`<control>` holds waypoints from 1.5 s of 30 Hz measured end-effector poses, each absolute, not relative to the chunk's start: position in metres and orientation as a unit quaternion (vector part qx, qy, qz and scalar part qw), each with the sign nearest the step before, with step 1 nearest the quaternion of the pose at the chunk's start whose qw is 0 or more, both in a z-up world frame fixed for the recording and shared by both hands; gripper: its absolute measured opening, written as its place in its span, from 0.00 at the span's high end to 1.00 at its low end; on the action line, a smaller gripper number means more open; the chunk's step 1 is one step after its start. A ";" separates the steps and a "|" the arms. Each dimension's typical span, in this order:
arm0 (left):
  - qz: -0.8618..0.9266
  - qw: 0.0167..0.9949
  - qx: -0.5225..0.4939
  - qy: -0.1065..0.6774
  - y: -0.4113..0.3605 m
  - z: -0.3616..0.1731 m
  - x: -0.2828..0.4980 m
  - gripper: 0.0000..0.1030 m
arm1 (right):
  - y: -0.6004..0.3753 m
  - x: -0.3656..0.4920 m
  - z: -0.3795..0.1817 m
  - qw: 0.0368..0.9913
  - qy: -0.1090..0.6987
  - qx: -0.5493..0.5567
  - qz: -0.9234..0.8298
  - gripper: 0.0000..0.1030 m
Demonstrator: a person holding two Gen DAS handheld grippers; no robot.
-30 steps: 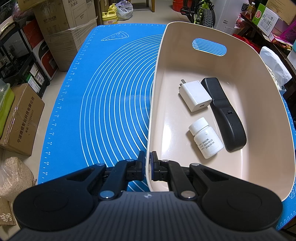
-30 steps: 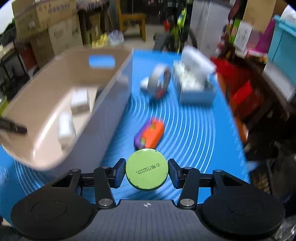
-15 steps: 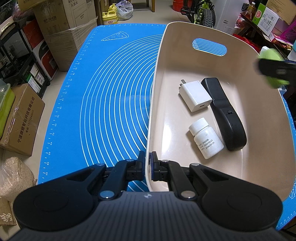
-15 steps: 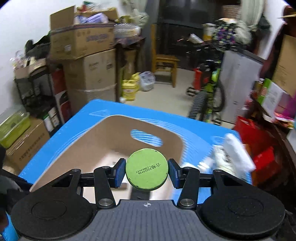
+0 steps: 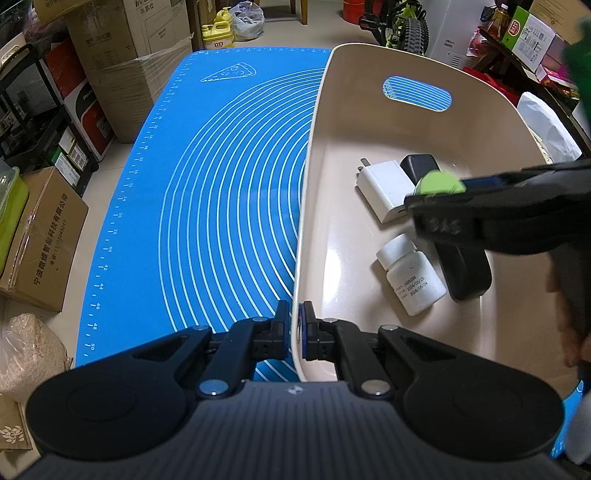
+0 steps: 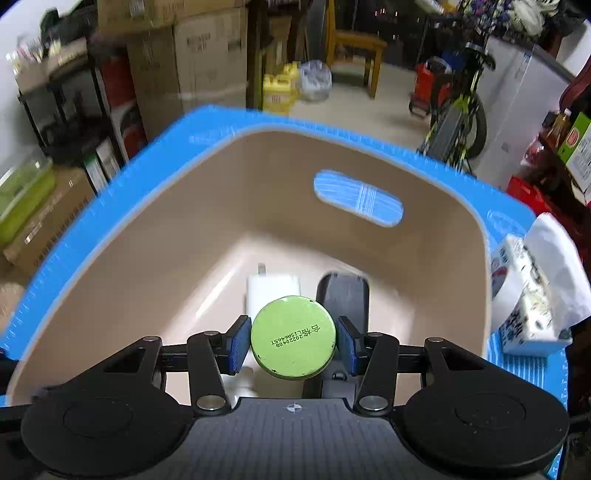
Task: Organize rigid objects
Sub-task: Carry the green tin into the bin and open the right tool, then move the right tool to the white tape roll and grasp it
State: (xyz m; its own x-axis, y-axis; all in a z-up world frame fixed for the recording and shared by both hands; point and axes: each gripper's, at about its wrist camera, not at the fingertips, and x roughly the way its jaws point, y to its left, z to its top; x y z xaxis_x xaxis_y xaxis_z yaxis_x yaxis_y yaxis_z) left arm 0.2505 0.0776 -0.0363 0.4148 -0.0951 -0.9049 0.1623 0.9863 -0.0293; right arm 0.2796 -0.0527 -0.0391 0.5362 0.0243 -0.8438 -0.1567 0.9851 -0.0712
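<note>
Left gripper [image 5: 295, 328] is pinching the beige bin [image 5: 314, 155] by its near rim, steadying it on the blue mat [image 5: 221, 184]. Right gripper [image 6: 293, 341] is clamping a green round tin [image 6: 293, 341] above the bin's middle, over the white charger [image 5: 384, 184], likely for dropping in.

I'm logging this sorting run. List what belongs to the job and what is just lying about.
In the job:
- beige bin, left claw shut on its rim
- green round tin, gripped in right claw over the bin
- white charger, white bottle, black case, already inside

Lying about:
- tissue pack
- cardboard boxes
- yellow jug
</note>
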 end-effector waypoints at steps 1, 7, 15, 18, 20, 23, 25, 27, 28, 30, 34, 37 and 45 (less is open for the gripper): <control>-0.077 0.840 0.031 0.535 0.078 -0.036 0.251 0.93 | -0.052 0.282 -0.043 0.869 0.487 -0.073 0.050 0.47; -0.076 0.841 0.033 0.535 0.077 -0.038 0.251 0.93 | -0.054 0.289 -0.058 0.844 0.529 -0.079 0.046 0.47; -0.075 0.841 0.035 0.535 0.075 -0.038 0.251 0.93 | -0.052 0.291 -0.063 0.830 0.548 -0.099 0.044 0.40; -0.075 0.841 0.036 0.534 0.075 -0.039 0.250 0.93 | -0.055 0.288 -0.057 0.835 0.540 -0.089 0.050 0.36; -0.075 0.841 0.037 0.534 0.075 -0.039 0.250 0.93 | -0.059 0.284 -0.049 0.844 0.528 -0.080 0.055 0.33; -0.075 0.841 0.037 0.534 0.076 -0.039 0.250 0.93 | -0.066 0.277 -0.031 0.858 0.503 -0.079 0.062 0.30; -0.075 0.841 0.038 0.534 0.075 -0.039 0.250 0.93 | -0.073 0.271 -0.015 0.870 0.482 -0.082 0.063 0.29; -0.075 0.841 0.038 0.534 0.075 -0.039 0.249 0.93 | -0.083 0.265 0.003 0.883 0.458 -0.081 0.059 0.29; -0.075 0.841 0.038 0.534 0.075 -0.039 0.249 0.93 | -0.089 0.263 0.011 0.889 0.447 -0.079 0.055 0.29; -0.075 0.841 0.038 0.534 0.075 -0.039 0.249 0.92 | -0.101 0.259 0.028 0.902 0.422 -0.075 0.041 0.28; -0.075 0.841 0.039 0.534 0.076 -0.039 0.249 0.92 | -0.133 0.256 0.053 0.923 0.380 -0.065 -0.006 0.27; -0.075 0.841 0.039 0.534 0.076 -0.039 0.249 0.92 | -0.163 0.259 0.059 0.930 0.362 -0.045 -0.049 0.27; -0.074 0.842 0.040 0.533 0.077 -0.039 0.249 0.92 | -0.219 0.279 0.022 0.919 0.380 -0.022 -0.107 0.27</control>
